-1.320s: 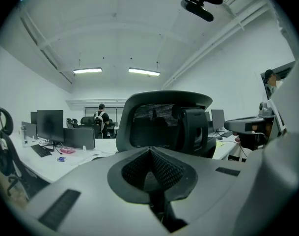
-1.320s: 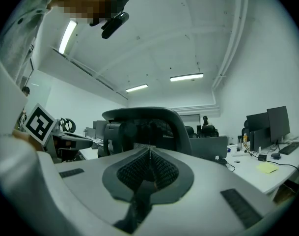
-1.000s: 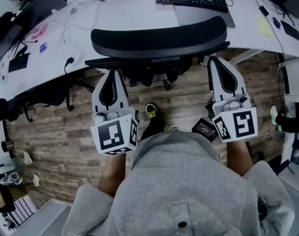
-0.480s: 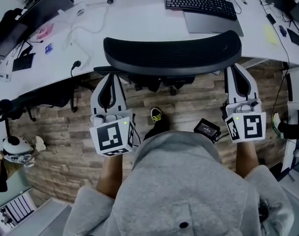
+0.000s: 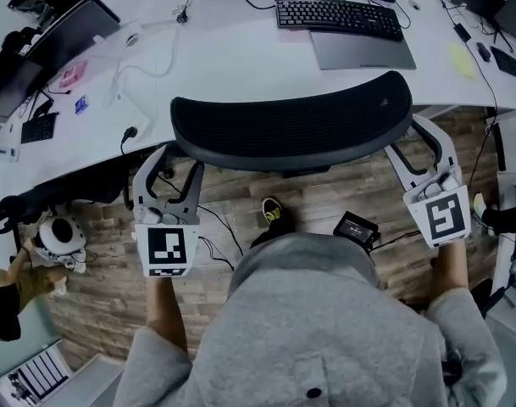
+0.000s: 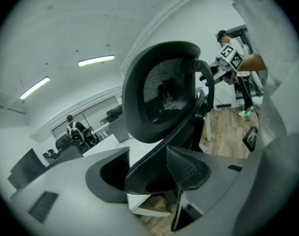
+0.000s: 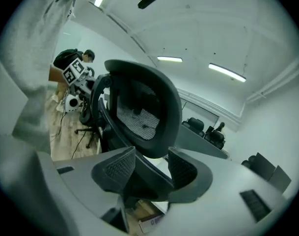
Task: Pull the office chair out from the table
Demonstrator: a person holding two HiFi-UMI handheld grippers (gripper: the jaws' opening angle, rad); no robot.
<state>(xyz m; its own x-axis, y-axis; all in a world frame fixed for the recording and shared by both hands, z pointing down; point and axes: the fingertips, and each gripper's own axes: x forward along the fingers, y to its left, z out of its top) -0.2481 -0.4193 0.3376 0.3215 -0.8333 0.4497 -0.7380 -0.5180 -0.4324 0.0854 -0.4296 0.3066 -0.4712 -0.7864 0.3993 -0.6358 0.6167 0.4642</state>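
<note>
Both jaws just opened: your left gripper (image 5: 169, 164) and right gripper (image 5: 408, 139) straddle opposite ends of the chair back (image 5: 291, 131) (nothing clamped yet), so squeeze firmly, then pull evenly.

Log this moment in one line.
left gripper, right gripper: jaws just opened, chair backrest edge between, unclamped | location: at table

Grey sweatshirt (image 5: 308, 329); white left claw (image 5: 173, 158) and right claw (image 5: 407, 134) carry black-and-white marker cubes (image 5: 166, 248).
</note>
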